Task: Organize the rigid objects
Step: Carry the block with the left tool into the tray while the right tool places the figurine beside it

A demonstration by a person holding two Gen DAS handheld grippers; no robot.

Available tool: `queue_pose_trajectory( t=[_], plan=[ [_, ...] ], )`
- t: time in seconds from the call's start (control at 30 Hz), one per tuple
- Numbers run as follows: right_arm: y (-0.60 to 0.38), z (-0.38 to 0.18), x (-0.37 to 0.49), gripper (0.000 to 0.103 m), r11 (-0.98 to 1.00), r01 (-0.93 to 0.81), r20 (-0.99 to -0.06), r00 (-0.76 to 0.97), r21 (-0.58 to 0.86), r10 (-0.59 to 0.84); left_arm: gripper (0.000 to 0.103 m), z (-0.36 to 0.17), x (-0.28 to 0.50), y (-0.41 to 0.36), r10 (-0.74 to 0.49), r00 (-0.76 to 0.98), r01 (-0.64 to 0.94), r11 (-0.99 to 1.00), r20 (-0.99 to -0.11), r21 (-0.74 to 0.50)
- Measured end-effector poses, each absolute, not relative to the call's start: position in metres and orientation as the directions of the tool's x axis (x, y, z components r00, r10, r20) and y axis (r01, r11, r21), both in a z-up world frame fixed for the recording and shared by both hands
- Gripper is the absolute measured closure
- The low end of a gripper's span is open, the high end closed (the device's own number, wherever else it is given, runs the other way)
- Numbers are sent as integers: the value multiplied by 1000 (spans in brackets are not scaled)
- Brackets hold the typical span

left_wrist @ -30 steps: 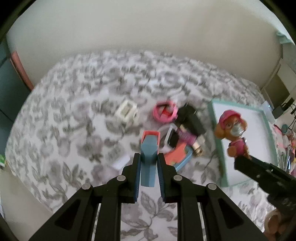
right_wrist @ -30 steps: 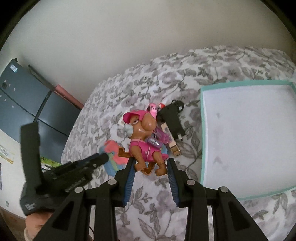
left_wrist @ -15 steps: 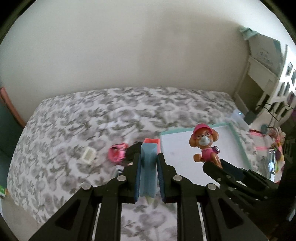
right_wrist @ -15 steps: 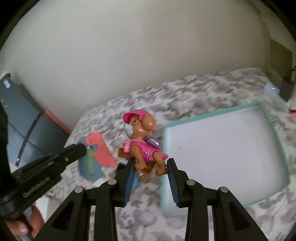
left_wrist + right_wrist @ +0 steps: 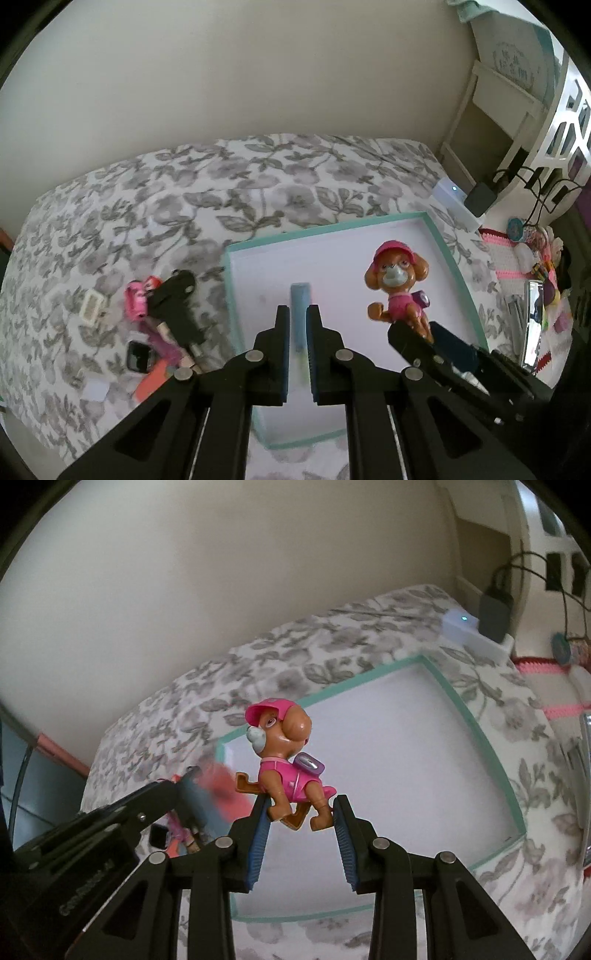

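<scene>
1. The left gripper [image 5: 298, 325] is clamped on a thin blue flat toy piece [image 5: 300, 314], seen edge-on between the blue pads. The piece projects forward past the fingertips.
2. The blue piece hangs over the near-left part of the white tray with a teal rim [image 5: 325, 229], clear of its floor.
3. The right gripper [image 5: 300, 814] is clamped on the legs of a brown toy dog figure in a pink cap and pink suit [image 5: 284, 760]. The jaws stand partly apart, with the pads pressing the feet on both sides.
4. The dog figure is upright and held above the tray interior, not touching it.
5. The tray lies flat on a bed with a grey floral cover [image 5: 184, 192].
6. Left of the tray, on the cover, lies a loose cluster: a black plastic part [image 5: 177, 306], a pink toy [image 5: 135, 302], a small white rectangular frame [image 5: 90, 306], a small black square item [image 5: 138, 356] and an orange flat piece [image 5: 153, 378].
7. In the right wrist view, the left gripper's load appears as a blurred blue and orange shape at the tray's left edge.
</scene>
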State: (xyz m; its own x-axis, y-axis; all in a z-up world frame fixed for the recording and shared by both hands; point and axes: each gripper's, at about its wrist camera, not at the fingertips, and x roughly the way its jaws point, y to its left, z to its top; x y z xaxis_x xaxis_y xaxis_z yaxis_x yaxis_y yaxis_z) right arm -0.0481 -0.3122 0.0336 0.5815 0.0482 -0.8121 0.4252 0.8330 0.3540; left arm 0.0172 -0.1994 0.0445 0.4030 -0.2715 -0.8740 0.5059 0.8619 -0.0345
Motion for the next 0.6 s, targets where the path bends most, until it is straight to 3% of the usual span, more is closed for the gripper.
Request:
queue_pose_trajectory(
  t=[0.6],
  plan=[
    [-342,-8,-38,66,799,516,-871,491,309,20,94,-23,48,-197,-165,336,407,913,-928,-15]
  ],
)
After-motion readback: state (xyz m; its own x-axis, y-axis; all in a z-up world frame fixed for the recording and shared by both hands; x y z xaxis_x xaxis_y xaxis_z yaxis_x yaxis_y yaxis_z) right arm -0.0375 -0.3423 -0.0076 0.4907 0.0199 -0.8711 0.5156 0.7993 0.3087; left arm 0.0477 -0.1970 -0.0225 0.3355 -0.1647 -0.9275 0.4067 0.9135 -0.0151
